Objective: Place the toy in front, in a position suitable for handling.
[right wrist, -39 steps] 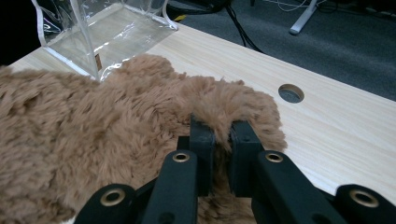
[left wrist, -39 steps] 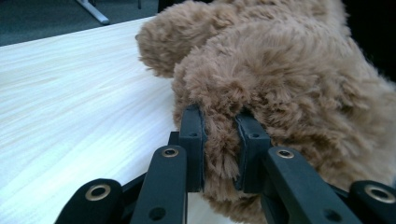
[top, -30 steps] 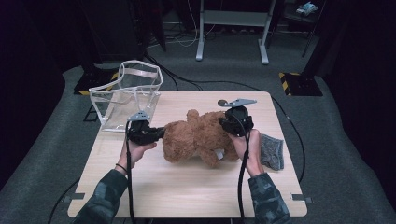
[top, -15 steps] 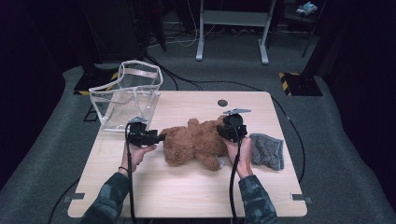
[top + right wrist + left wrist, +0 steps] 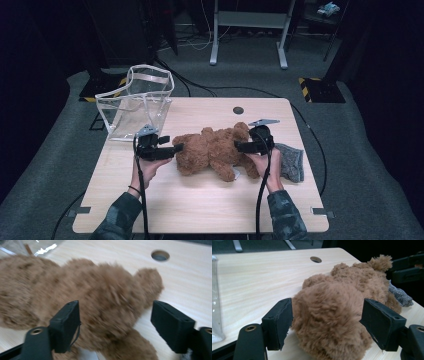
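**Both grippers let go of the teddy bear**

From the high view I see the brown plush teddy bear (image 5: 215, 152) lying on its side near the middle of the wooden table (image 5: 200, 210), with my two grippers at either end of it. The left gripper (image 5: 172, 148) comes in level from the left, its tips at the bear's rounded end. In the left gripper view that furry end (image 5: 329, 322) sits between the two black jaws, which have just been opening; the left pad touches the fur or nearly so, and I see a sliver of gap at the right pad, so I read the jaws as apart and not pressing.

The right gripper (image 5: 240, 146) points in from the right, low over the table. Its jaws have just been opening too. In the right gripper view the bear (image 5: 82, 307) is blurred, so I'm only fairly sure: the fur reaches the left pad, while the right pad stands clear of it over bare wood beside a small limb.

A clear plastic bag (image 5: 137, 100) stands upright at the table's far left corner, well apart from the bear. A grey cloth (image 5: 292, 162) lies just beside my right hand (image 5: 262, 165), near the right edge. A round cable hole (image 5: 238, 110) sits beyond the bear.
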`<action>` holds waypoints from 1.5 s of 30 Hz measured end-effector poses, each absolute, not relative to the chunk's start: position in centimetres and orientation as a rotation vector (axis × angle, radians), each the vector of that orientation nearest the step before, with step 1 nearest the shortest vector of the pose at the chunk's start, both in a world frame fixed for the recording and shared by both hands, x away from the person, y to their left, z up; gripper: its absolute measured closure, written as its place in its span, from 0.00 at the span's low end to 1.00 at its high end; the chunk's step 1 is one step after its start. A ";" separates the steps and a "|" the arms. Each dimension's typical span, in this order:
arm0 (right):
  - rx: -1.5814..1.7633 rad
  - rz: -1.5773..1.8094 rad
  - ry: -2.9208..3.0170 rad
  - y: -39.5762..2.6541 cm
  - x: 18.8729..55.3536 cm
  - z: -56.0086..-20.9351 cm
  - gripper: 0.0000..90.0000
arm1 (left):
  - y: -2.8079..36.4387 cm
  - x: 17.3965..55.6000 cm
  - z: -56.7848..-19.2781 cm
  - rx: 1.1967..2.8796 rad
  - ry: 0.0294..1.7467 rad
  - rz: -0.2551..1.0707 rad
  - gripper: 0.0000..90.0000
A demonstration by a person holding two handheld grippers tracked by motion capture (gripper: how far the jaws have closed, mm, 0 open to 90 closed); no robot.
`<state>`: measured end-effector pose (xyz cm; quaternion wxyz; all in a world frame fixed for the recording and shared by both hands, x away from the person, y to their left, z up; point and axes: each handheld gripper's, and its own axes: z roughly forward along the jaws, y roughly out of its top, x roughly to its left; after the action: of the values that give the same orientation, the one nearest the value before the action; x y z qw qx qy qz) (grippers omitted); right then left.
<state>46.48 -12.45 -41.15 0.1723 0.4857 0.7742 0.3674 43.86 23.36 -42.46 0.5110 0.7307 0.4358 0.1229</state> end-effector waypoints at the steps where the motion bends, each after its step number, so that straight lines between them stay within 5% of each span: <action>1: 1.383 1.060 2.220 -13.0 46.6 -41.8 0.21 | 22.8 43.7 -42.3 1.765 1.032 0.301 0.26; 8: 1.339 1.099 2.261 -12.1 47.1 -43.3 0.20 | 20.7 43.9 -42.8 1.852 1.004 0.309 0.26; 14: 1.349 1.078 2.287 -11.3 47.7 -44.0 0.33 | 19.9 44.5 -44.2 1.937 1.023 0.346 0.38; 15: 1.356 1.070 2.290 -11.2 47.8 -44.3 0.47 | 19.9 44.9 -44.9 1.934 1.028 0.333 0.42; 17: 1.357 1.073 2.290 -11.1 47.7 -44.3 0.52 | 19.9 45.0 -45.0 1.942 1.027 0.340 0.44; 19: 1.331 1.083 2.294 -11.1 47.6 -44.5 0.68 | 20.0 45.1 -45.2 1.953 1.023 0.344 0.59; 25: 1.315 1.094 2.286 -10.7 47.2 -44.7 0.82 | 20.1 45.4 -45.1 1.971 1.016 0.350 0.69; 45: 1.387 1.083 2.244 -9.6 46.4 -44.3 0.76 | 21.3 47.6 -45.0 1.922 1.062 0.350 0.60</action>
<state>46.44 -9.63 -44.28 0.1446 0.4812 0.7786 0.3759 47.61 21.31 -45.04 0.4431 0.7748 0.4283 0.1410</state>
